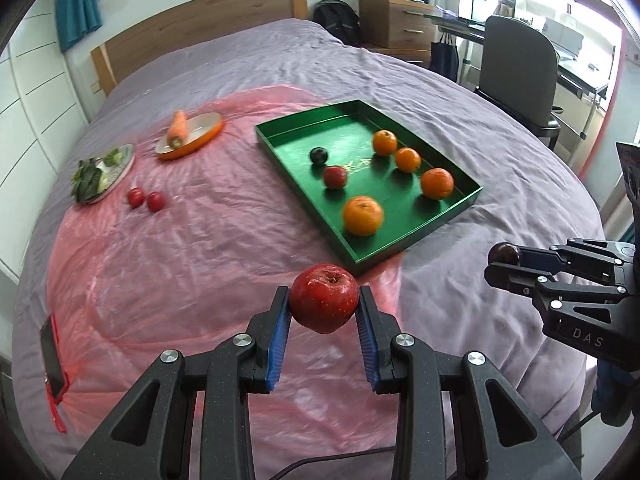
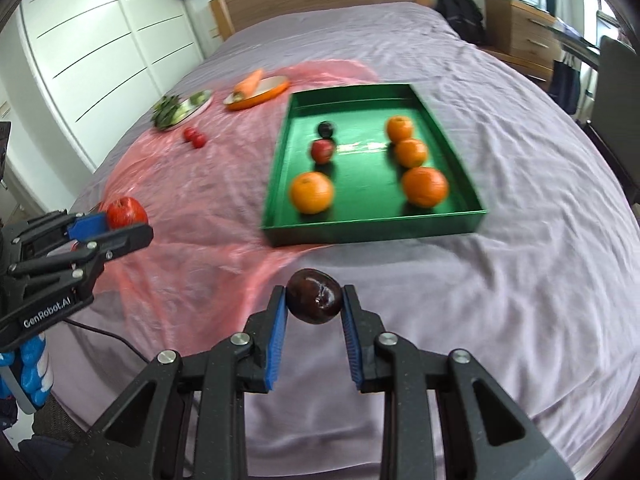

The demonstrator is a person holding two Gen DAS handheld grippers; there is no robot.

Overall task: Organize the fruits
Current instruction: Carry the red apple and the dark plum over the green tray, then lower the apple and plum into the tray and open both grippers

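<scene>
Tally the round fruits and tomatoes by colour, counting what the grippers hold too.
Orange: 4, all in the green tray, such as the nearest orange.
Red: 4: the apple in the left gripper, one red fruit in the tray, two tomatoes on the sheet.
Dark: 2: the plum in the right gripper, one dark fruit in the tray.
Total: 10

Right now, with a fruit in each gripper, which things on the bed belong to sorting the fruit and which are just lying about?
Part of the job:
- red apple in the left gripper
- dark plum in the right gripper
- green tray holding four oranges, a red apple and a dark plum

Just lying about:
- carrot on the orange dish
- plate of greens
- two small tomatoes
- phone
</scene>
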